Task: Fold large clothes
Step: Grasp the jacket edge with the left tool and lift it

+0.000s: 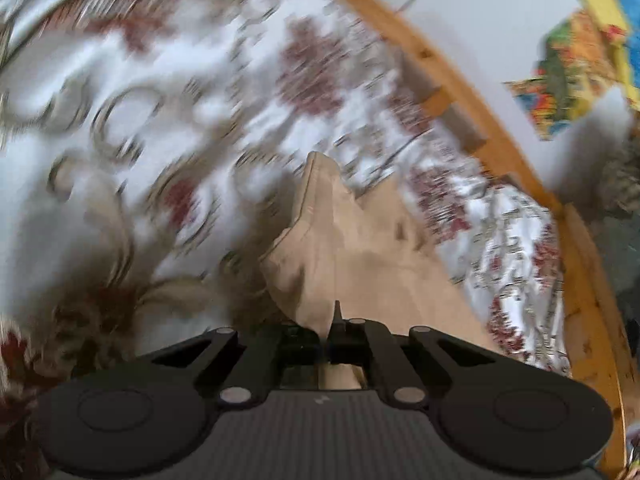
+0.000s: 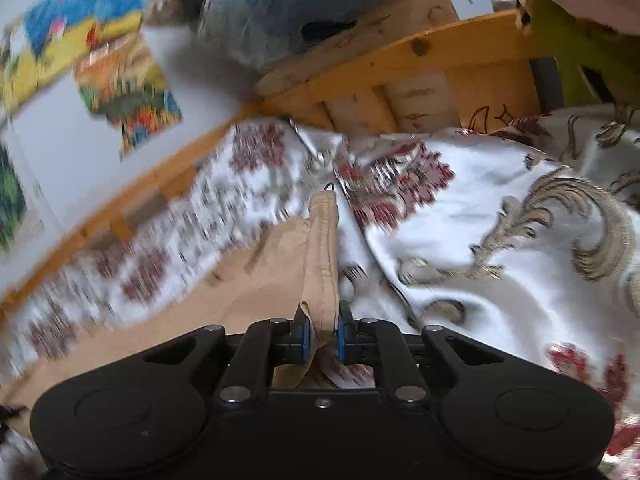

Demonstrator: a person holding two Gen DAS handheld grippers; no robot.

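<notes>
A beige garment (image 1: 360, 248) lies on a floral white bedspread (image 1: 140, 80). My left gripper (image 1: 326, 332) is shut on a fold of the beige cloth, which stretches forward to a raised peak. In the right wrist view my right gripper (image 2: 320, 328) is shut on a hemmed edge of the same beige garment (image 2: 320, 248), pinched between the blue pads (image 2: 302, 336); the edge runs taut ahead and the rest spreads to the left. Both views are motion-blurred.
An orange wooden bed frame (image 1: 460, 76) curves along the bed's edge, with slats showing in the right wrist view (image 2: 400, 80). A white wall with colourful pictures (image 2: 120, 80) is behind. A blue bundle (image 2: 300, 4) sits on the frame's corner.
</notes>
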